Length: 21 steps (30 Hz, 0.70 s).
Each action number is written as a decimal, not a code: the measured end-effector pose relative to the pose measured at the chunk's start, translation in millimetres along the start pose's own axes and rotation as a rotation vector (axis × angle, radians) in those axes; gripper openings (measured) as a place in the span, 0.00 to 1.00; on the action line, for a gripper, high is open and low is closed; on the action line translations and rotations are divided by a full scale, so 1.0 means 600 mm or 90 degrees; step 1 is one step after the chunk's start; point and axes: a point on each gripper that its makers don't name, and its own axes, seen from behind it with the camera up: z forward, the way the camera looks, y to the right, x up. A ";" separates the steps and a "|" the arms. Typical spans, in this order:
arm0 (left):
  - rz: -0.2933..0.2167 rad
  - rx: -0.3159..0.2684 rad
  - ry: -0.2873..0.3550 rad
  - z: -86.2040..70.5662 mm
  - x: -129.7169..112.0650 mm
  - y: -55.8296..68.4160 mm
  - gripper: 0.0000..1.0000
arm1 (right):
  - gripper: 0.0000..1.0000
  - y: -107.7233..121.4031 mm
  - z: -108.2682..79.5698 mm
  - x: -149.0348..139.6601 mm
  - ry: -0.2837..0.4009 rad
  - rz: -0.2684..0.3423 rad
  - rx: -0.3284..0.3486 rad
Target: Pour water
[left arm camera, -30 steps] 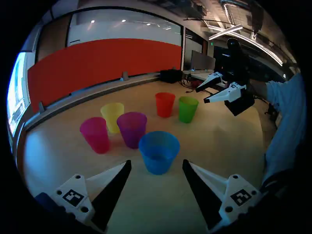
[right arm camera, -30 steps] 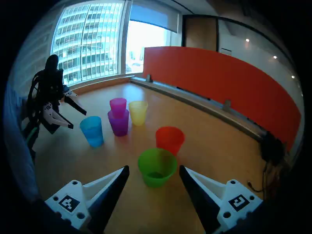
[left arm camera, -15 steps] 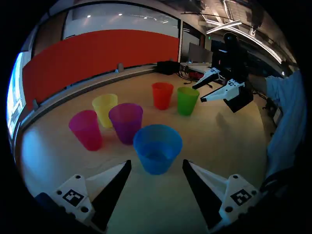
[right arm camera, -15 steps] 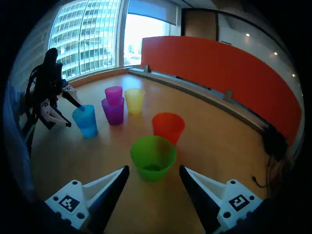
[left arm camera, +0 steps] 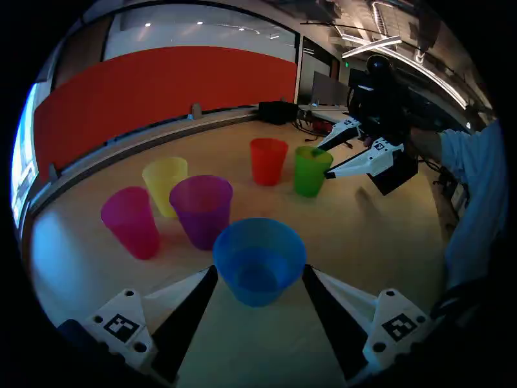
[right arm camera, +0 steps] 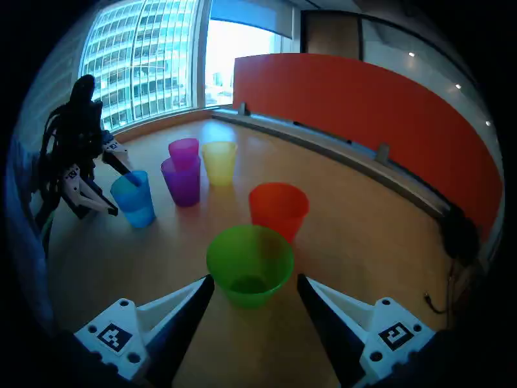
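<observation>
Step in hand, by my reading: pre-grasp approach, with no cup lifted yet.

Left gripper [left arm camera: 258, 268]: jaws wide open, straddling the translucent blue plastic cup [left arm camera: 258, 255]. The cup stands upright on the pale wooden tabletop [left arm camera: 362, 220]. No contact is evident and nothing is held.

Right gripper [right arm camera: 253, 278]: jaws equally wide. The translucent green plastic cup [right arm camera: 250, 258] stands upright between the tips, ungripped.

Water level in either cup: cannot tell.

Next move calls for closing squarely on one cup's wall, then lifting it level.
</observation>
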 end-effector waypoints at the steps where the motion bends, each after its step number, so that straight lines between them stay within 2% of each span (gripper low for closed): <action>1: 0.001 0.001 0.001 0.001 0.002 0.000 0.98 | 1.00 0.000 0.002 0.001 0.000 0.000 0.001; 21: 0.010 0.006 0.008 0.007 0.013 -0.002 0.98 | 1.00 -0.003 0.029 0.022 0.008 0.000 0.005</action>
